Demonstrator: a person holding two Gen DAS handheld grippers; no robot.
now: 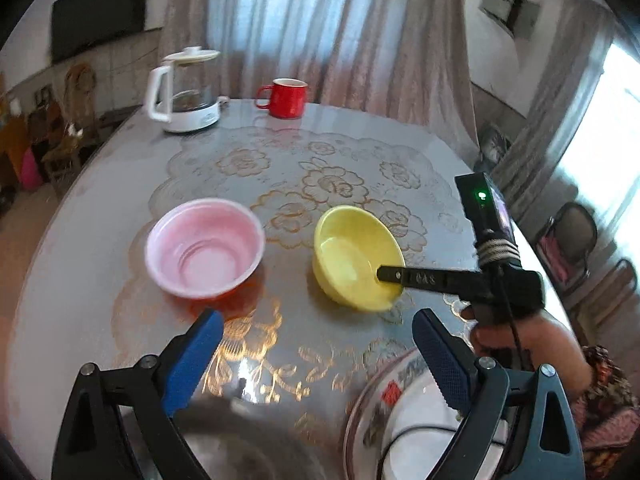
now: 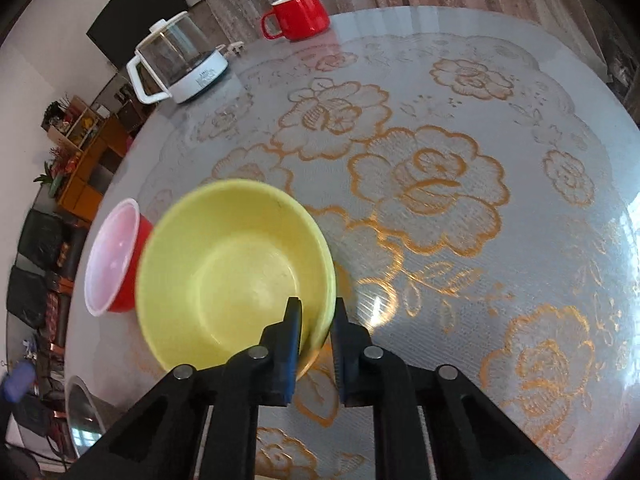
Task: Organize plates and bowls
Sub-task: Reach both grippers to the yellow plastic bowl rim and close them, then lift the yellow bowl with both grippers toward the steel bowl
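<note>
The right gripper is clamped on the near wall of the yellow bowl: one finger sits inside the bowl, the other outside, with the rim pinched between them. In the left wrist view the same gripper reaches in from the right, its inner finger lying across the bowl's hollow, and the person's hand grips the handle behind it. The bowl stands on the round table, whose clear cover shows gold flower patterns.

Just to the left of the yellow bowl, seen from the right gripper, stands a red bowl with a pale pink inside; whether the two touch cannot be told. From the left gripper that bowl is ahead and to the left, the yellow one ahead and to the right.

The left gripper is spread wide with nothing between its blue pads, hovering above the table. Under its right finger lies a white plate with a printed rim.

Far ahead of both grippers, near the table's far edge, stand a glass kettle on a white base and a red mug.
</note>
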